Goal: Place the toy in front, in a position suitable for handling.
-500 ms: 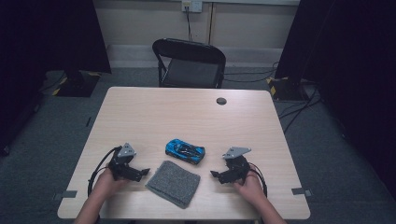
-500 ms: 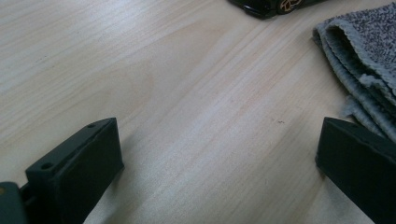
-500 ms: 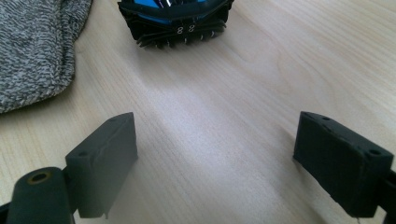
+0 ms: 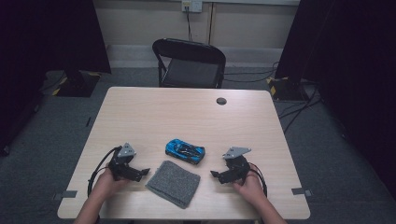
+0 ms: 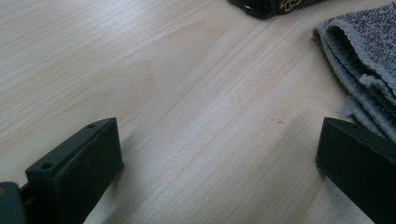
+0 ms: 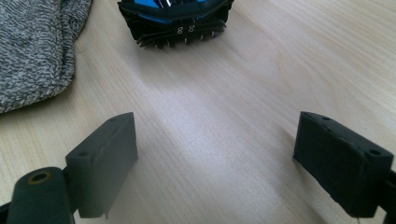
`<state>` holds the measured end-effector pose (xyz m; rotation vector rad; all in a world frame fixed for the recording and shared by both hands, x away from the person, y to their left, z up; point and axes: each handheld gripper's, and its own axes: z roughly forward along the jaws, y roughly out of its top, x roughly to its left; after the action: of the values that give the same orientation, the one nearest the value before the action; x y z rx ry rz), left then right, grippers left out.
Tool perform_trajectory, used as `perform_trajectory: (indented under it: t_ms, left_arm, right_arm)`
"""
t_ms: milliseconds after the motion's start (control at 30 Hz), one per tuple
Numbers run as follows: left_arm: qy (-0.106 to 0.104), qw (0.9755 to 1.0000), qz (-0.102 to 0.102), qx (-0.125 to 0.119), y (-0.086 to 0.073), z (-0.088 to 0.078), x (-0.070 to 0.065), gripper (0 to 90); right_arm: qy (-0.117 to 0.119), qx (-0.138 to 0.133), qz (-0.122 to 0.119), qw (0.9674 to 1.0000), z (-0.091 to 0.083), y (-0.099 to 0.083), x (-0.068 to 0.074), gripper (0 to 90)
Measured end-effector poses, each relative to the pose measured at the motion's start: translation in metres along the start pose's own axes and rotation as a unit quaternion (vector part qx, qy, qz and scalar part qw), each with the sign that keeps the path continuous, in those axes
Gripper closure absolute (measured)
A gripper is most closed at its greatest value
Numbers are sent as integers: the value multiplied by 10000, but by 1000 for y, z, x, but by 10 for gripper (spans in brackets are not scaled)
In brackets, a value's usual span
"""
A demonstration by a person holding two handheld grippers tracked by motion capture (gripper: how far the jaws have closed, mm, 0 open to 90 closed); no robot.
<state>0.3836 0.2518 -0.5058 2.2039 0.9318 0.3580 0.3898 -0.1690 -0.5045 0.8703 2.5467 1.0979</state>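
Your left claw (image 4: 145,171) sits in the lower left of the high view, low over the worktop (image 4: 154,116), its jaws wide apart with nothing but bare wood between them. In the left gripper view those jaws rise from the two bottom corners, and the folded edge of the grey cloth (image 5: 362,56) lies just beyond the right-hand jaw at the right edge of the frame; whether that jaw brushes the fabric is hard to tell from this angle.

At lower centre of the high view the grey cloth (image 4: 173,183) lies flat and folded, between your two claws and apart from both. Just above it and slightly to the right stands the blue toy car (image 4: 185,150), near the cloth's upper edge.

Your right claw (image 4: 213,175) is in the lower right of the high view, pointing left toward the cloth, jaws apart and empty. In the right gripper view the car's dark end (image 6: 176,21) shows at top centre, well ahead of the jaws, with the cloth (image 6: 35,51) in the upper left corner.

A black chair (image 4: 189,63) stands beyond the worktop's far edge.
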Motion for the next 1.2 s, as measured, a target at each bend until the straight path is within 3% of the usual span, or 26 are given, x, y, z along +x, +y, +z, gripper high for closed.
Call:
perform_trajectory:
  t_ms: [533, 767, 1000, 1200]
  left_arm:
    - [-13, 10000, -1, 1, 0, 0, 1, 0]
    - [-11, 10000, -4, 0, 0, 0, 1, 0]
    - [-22, 10000, 5, -1, 0, 0, 1, 0]
    - [-22, 10000, 6, -2, 0, 0, 1, 0]
  right_arm:
    - [-42, 7, 36, 10000, -1, 0, 2, 128]
    - [52, 318, -50, 9995, -1, 8, 2, 145]
    - [143, 199, 20, 9997, -7, 19, -2, 147]
    - [201, 229, -87, 9995, -6, 28, -3, 143]
